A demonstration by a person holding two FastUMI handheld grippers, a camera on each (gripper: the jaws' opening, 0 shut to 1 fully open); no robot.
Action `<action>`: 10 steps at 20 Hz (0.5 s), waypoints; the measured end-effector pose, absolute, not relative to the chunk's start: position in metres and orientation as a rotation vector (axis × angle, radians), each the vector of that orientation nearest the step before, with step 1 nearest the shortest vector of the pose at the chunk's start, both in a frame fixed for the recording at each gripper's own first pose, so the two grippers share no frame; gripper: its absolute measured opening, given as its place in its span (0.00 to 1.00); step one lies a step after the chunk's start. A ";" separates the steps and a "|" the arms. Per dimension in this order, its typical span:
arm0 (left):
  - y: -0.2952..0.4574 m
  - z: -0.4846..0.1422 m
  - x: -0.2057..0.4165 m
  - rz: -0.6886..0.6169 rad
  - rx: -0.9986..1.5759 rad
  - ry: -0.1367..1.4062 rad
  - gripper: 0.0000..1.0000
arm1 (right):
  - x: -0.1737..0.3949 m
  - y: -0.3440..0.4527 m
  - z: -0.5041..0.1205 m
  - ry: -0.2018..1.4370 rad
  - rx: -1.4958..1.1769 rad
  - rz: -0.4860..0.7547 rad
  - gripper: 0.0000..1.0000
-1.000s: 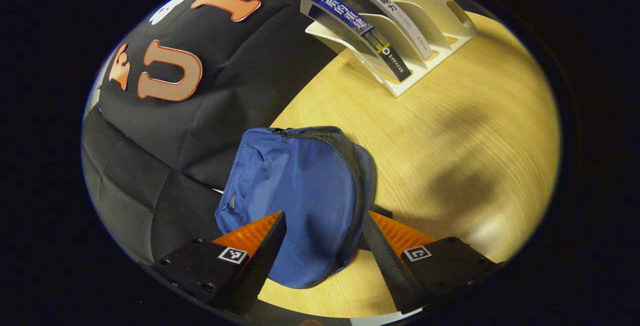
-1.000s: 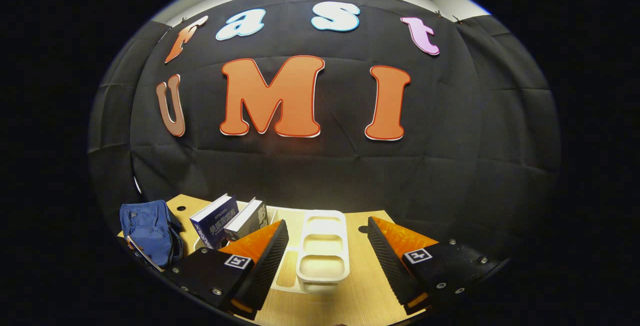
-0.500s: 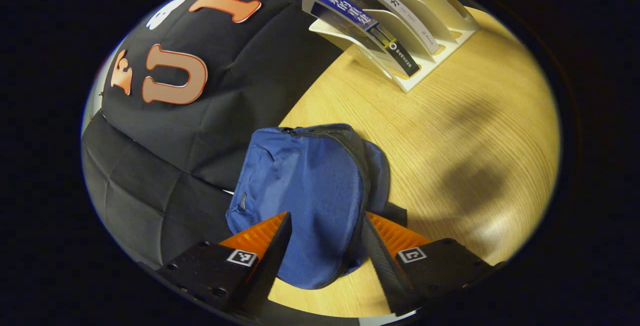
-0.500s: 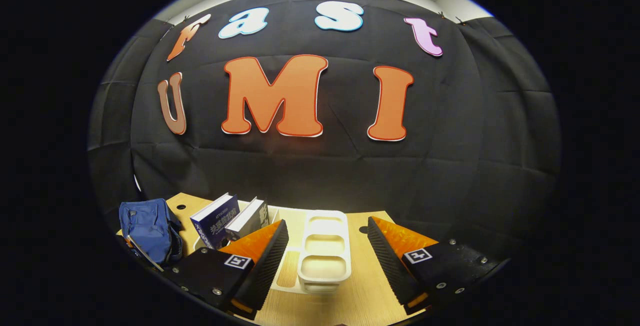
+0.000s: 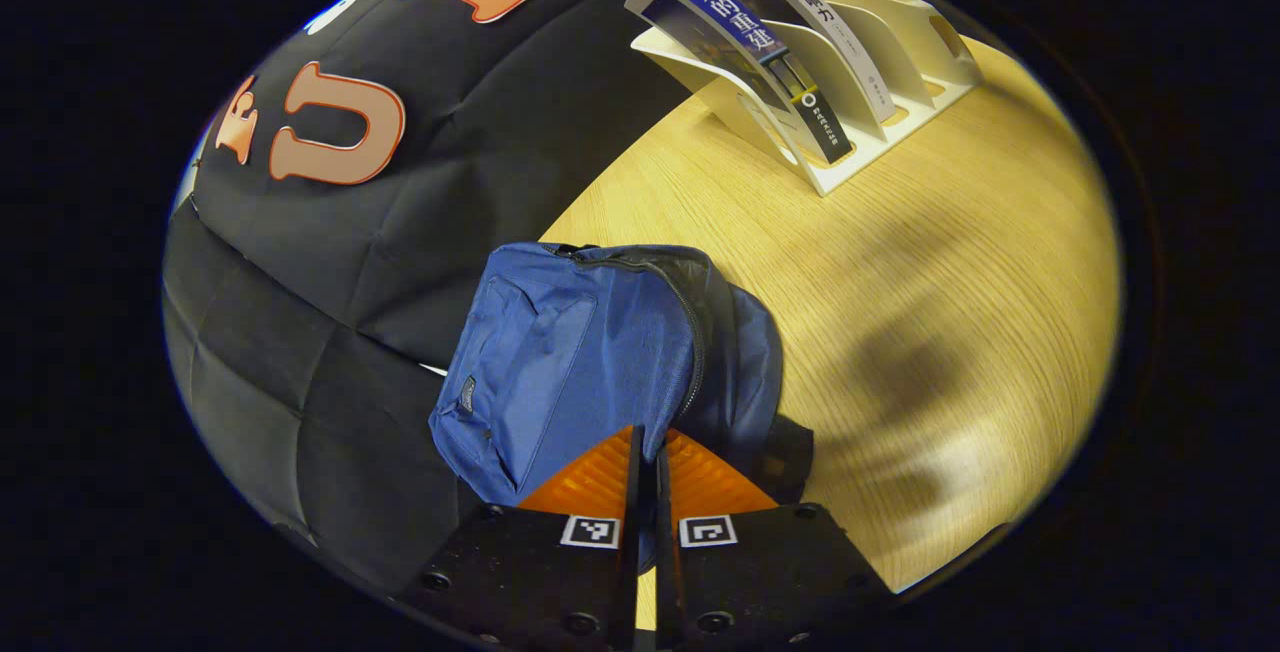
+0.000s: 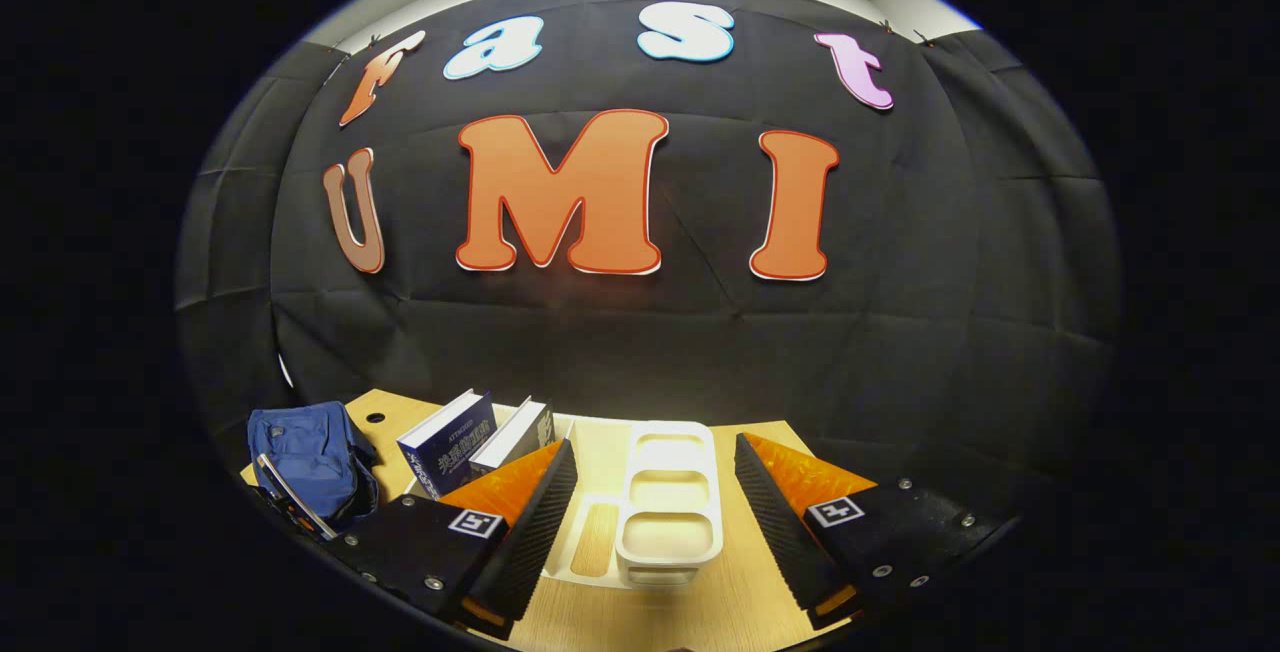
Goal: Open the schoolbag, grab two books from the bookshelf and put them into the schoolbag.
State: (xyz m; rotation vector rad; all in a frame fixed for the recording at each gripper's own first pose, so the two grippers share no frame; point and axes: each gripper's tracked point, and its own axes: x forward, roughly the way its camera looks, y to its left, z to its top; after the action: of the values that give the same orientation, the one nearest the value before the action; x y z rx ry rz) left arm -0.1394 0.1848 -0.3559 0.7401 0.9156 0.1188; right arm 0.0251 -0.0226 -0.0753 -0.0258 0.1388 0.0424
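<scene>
Left tongs (image 5: pixel 645 457): fingers drawn nearly together, a thin slit between them, with the near edge of the bag (image 5: pixel 590 362) pinched in that slit. Both fingers press on blue fabric beside the zipper line. The bag lies flat on the bench (image 5: pixel 900 262) at the bench's edge against the booth wall, front pocket facing the wall side, zipper running along its top curve. Zipper looks closed; the pull is not discernible.

Rack (image 5: pixel 880 62), pale, stands at the far part of the bench. Two books lean in its slots side by side: blue book (image 5: pixel 735 32) in the slot nearer the wall, white book (image 5: pixel 815 27) next to it. Remaining slots hold nothing.

Right tongs (image 6: pixel 655 492): wide open, holding nothing, touching nothing, raised above the bench and facing the wall. The rack's free slots sit between its fingers in the right gripper view; the books and the bag lie off to the left, with the left tongs at the bag.
</scene>
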 end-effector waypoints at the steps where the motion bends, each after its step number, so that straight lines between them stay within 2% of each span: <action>1: 0.185 -0.353 -0.136 0.114 0.720 0.916 0.07 | 0.025 -0.018 -0.074 0.139 -0.022 0.053 0.94; 10: 0.207 -0.279 -0.108 0.099 0.529 0.885 0.03 | 0.029 0.072 -0.081 0.257 -0.012 0.289 0.95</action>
State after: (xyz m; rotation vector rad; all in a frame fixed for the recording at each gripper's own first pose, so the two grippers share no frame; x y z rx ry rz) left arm -0.1082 0.2067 -0.2790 0.5294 0.8848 0.0991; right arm 0.0291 0.0723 -0.0811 -0.0121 0.2566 0.2894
